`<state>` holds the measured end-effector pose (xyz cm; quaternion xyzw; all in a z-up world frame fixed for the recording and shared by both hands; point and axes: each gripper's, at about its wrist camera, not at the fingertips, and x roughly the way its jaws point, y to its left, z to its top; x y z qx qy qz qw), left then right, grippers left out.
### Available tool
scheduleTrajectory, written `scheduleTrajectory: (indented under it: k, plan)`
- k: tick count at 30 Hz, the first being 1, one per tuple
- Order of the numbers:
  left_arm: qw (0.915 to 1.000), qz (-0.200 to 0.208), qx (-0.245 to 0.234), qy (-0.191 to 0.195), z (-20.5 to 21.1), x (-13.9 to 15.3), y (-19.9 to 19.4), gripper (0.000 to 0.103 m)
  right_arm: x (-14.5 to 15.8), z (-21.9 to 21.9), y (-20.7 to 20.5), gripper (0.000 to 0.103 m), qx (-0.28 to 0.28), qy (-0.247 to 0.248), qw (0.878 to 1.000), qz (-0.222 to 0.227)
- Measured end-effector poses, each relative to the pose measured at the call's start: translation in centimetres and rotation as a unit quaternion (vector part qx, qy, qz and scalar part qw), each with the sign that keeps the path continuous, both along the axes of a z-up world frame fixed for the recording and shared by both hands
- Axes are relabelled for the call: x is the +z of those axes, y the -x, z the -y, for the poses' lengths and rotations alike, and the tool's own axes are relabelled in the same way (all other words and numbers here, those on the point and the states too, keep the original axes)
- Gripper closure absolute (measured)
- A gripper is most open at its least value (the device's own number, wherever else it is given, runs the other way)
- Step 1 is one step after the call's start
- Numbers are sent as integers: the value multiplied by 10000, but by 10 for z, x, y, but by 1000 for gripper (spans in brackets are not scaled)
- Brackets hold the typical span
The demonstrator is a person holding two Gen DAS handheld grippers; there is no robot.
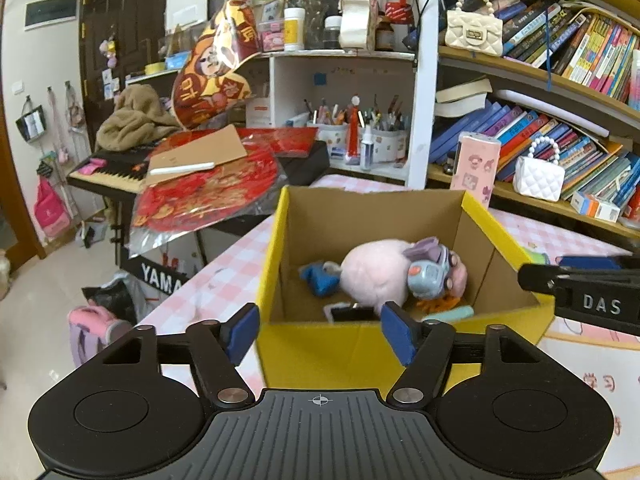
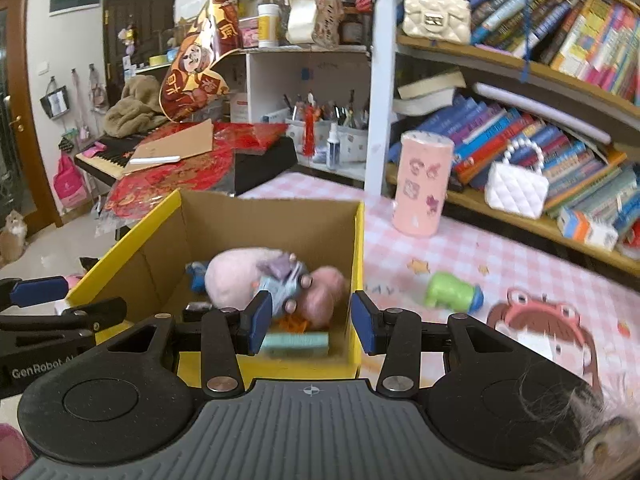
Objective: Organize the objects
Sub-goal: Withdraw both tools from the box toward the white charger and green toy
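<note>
A yellow cardboard box (image 1: 360,348) stands open on the pink checked table (image 1: 236,264). Inside lie a pink plush toy (image 1: 372,272), a grey-blue toy car (image 1: 430,272) on top of it, a blue toy (image 1: 320,276), a teal block (image 1: 450,314) and an orange piece. My left gripper (image 1: 318,332) is open and empty at the box's near wall. My right gripper (image 2: 312,322) is open and empty over the box's (image 2: 132,248) near right corner, above the teal block (image 2: 298,342). A green and blue toy (image 2: 452,292) lies on the table right of the box.
A pink cylinder tin (image 2: 422,184) stands behind the box near the bookshelf (image 2: 520,208). White quilted handbags (image 2: 516,188) sit on the shelves. A keyboard piano (image 1: 112,176) covered with red decorations stands left of the table. A cat (image 2: 14,232) sits on the floor.
</note>
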<state>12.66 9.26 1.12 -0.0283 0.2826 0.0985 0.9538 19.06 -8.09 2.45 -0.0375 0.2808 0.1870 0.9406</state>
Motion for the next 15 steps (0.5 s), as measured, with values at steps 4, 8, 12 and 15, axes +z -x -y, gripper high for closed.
scheduleTrajectory:
  k: [4, 8, 12, 15]
  plan:
    - [9999, -115, 7, 28, -1, -5, 21, 30, -10, 3, 21, 62, -120, -135, 9992, -359]
    - [9996, -271, -20, 68, -1, -12, 38, 30, -22, 0, 45, 62, -194, -16, 9982, -562]
    - [9992, -390, -54, 82, 1, -16, 52, 30, -31, -2, 64, 62, -244, -11, 9973, -689]
    - [9986, -506, -25, 166, -2, -20, 59, 30, -35, -4, 74, 62, -239, 3, 9967, -775]
